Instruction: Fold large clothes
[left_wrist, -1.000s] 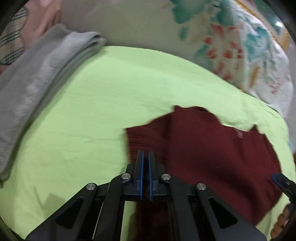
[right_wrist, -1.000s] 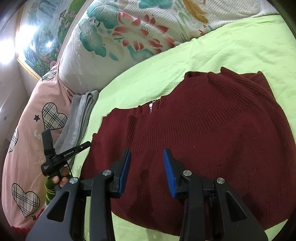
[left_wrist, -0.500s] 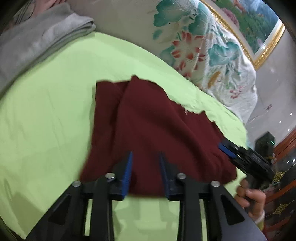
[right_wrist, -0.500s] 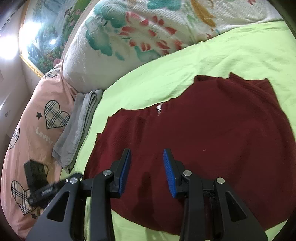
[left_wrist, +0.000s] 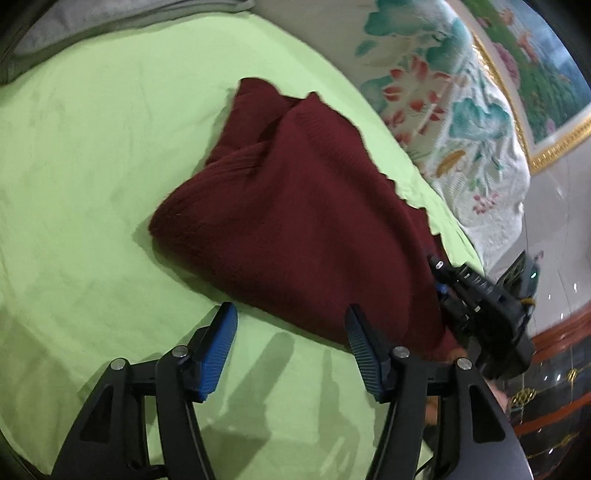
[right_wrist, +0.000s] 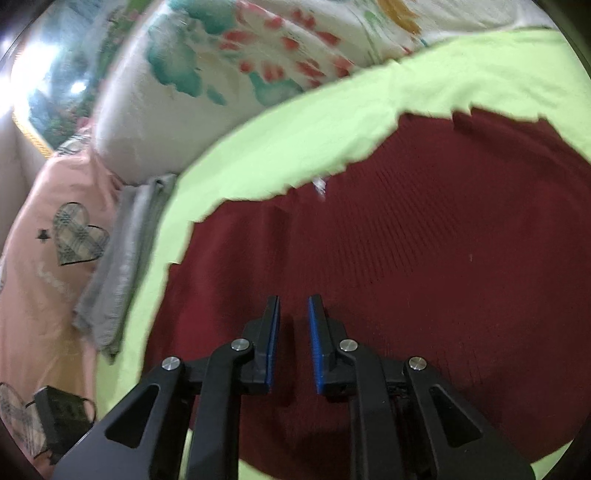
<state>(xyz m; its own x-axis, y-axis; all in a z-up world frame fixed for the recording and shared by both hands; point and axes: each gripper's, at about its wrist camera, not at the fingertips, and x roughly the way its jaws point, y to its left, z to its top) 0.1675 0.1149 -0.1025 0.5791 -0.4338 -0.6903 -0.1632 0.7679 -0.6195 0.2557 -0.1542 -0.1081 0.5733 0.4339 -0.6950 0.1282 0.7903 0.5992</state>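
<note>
A dark red knitted sweater (left_wrist: 303, 221) lies folded on the light green bed sheet (left_wrist: 92, 155). My left gripper (left_wrist: 291, 325) is wide open and empty, just off the sweater's near edge. In the right wrist view the sweater (right_wrist: 424, 258) fills the middle, with a small white tag (right_wrist: 319, 184) at its far edge. My right gripper (right_wrist: 293, 317) hovers over the sweater's near part, its jaws narrowed to a small gap with nothing between them. It also shows in the left wrist view (left_wrist: 476, 306) at the sweater's right end.
A floral quilt (right_wrist: 229, 74) lies along the far side of the bed. A folded grey towel (right_wrist: 125, 258) and a pink heart-print pillow (right_wrist: 44, 258) lie at the left. A black device (right_wrist: 62, 413) rests on the pillow. Dark wooden furniture (left_wrist: 554, 376) stands right of the bed.
My left gripper has opened from shut to wide and drawn back off the sweater. My right gripper's jaws have narrowed and it has moved closer over the sweater.
</note>
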